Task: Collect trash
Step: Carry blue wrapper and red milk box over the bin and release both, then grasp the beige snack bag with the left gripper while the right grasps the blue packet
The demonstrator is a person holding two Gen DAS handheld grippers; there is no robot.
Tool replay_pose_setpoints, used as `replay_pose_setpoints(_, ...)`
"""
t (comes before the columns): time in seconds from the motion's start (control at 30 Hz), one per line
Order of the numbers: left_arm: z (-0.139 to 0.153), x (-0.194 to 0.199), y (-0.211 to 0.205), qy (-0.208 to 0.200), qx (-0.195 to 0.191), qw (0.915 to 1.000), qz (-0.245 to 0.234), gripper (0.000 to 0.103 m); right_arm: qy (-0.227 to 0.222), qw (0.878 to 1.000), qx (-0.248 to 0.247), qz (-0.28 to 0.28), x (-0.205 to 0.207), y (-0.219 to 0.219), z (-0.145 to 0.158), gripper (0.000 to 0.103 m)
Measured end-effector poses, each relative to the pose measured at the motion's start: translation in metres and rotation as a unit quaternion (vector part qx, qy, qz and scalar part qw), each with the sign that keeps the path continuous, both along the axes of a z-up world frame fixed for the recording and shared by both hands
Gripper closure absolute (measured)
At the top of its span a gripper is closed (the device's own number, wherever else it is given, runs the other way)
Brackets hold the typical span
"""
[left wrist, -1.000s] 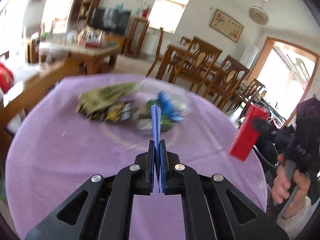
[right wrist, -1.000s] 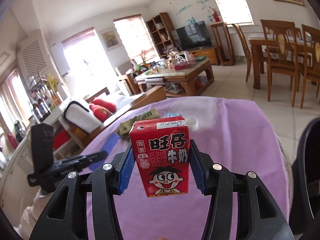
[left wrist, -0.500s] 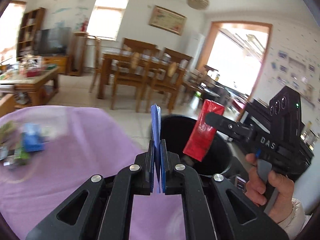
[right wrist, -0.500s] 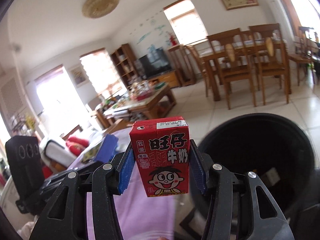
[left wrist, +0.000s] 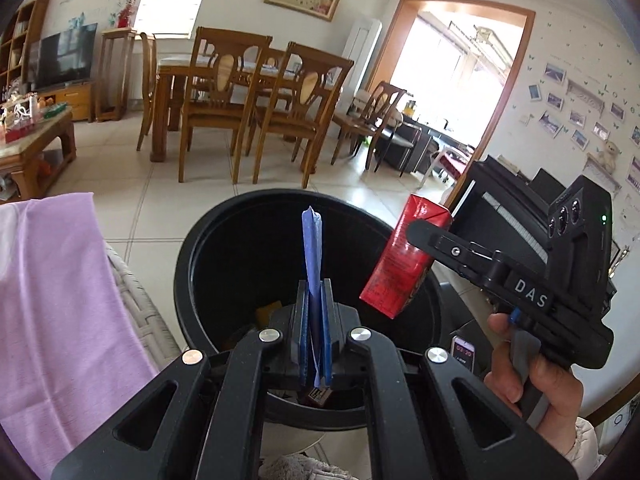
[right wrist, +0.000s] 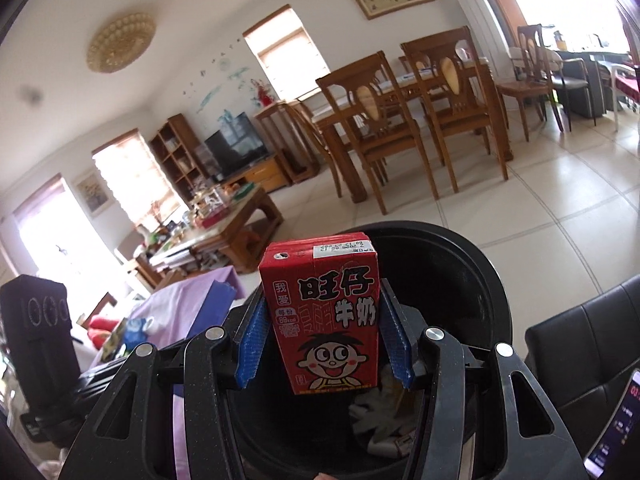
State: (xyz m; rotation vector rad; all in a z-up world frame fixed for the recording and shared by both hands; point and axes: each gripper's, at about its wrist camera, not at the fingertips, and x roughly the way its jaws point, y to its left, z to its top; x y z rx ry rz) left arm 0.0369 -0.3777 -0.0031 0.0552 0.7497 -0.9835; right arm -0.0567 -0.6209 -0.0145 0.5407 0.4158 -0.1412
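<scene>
The left gripper [left wrist: 315, 332] is clamping a thin blue wrapper [left wrist: 312, 256] between its pads, jaws pressed nearly together, and the wrapper is standing upright out of the grip, edge-on to the left wrist camera. It is hanging over the mouth of the black trash bin [left wrist: 208, 240], which serves here as the landmark. Inside the bin, below the left gripper, a yellow scrap and a small printed piece are lying on the bottom.

The right gripper [right wrist: 322, 340] is squeezing a red milk carton [right wrist: 324, 312] by its two narrow sides, the blue pads [right wrist: 252, 336] pressing on either flank with the jaws held about half apart by the carton's width. The carton is facing the right wrist camera with its cartoon face and is upright in that view; from the left wrist view it is tilting over the bin's right rim. It too is hanging above the bin's opening, and crumpled white paper [right wrist: 380, 404] is lying in the bin beneath it.

A person's hand [left wrist: 528, 376] is gripping the right gripper's handle to the right of the bin. To the left of the bin, a purple tablecloth [left wrist: 52, 300] is draping over a table edge just beside it, with a few wrappers [right wrist: 124, 332] lying on it. A phone [left wrist: 463, 354] is sitting just beside the bin's right side. Beyond the bin, across tiled floor, wooden dining chairs [left wrist: 288, 112] are standing around a table.
</scene>
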Motion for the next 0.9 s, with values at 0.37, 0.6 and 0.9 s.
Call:
replay_pose_setpoints(0.37, -0.01, 0.005, -0.016, 0.008, 0.025, 0.9997, 0.0, 0.096, 0.011, 1.0, 0.012, -0.01, 0.004, -0.002, -0.017, 0.052)
replay_pose_setpoints(0.6, -0.012, 0.007, -0.027, 0.016, 0.048, 0.9987, 0.007, 0.09, 0.029, 0.999, 0.014, -0.009, 0.01, -0.003, -0.024, 0.05)
replay_pose_setpoints(0.9, 0.01, -0.001, 0.005, -0.008, 0.018, 0.9994, 0.028, 0.024, 0.023, 1.0, 0.005, -0.006, 0.01, 0.011, -0.013, 0.027)
